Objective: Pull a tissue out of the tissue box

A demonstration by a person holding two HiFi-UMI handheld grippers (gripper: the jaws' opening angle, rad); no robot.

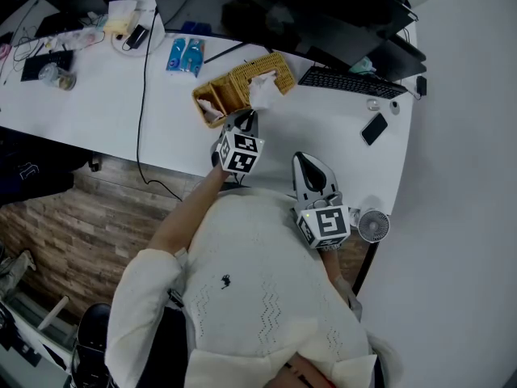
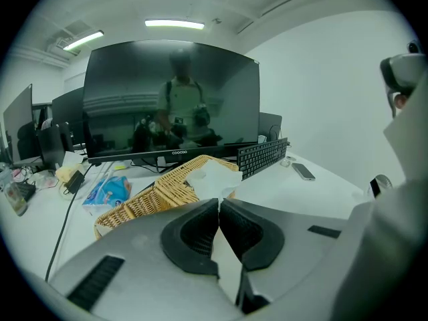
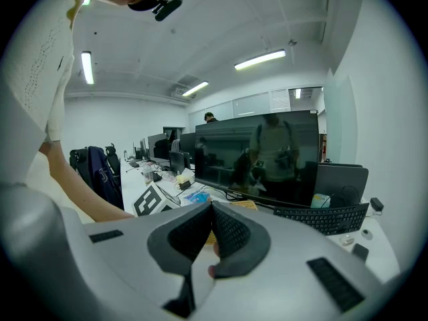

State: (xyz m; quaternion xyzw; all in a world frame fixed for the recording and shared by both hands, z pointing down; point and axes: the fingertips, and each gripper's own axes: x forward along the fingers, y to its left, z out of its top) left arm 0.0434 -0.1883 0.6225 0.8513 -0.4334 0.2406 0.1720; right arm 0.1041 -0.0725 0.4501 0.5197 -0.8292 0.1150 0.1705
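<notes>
White desk (image 1: 323,128), upper centre: tissue (image 1: 263,92) stands from box (image 1: 234,87). Your left gripper (image 1: 245,120) sits just short of it, jaws together, empty. Right gripper (image 1: 306,158) hangs back, equally closed and empty. You're likely approaching; next, open left and pinch the tissue.

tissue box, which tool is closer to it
Left. The left tool is just in front of the tissue box; the right tool hangs back by the table edge.

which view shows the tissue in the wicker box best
Head view: the tissue shows whole, sticking out of the wicker box. Left gripper view has it partly behind the jaws; right gripper view shows only a sliver of the box.
</notes>
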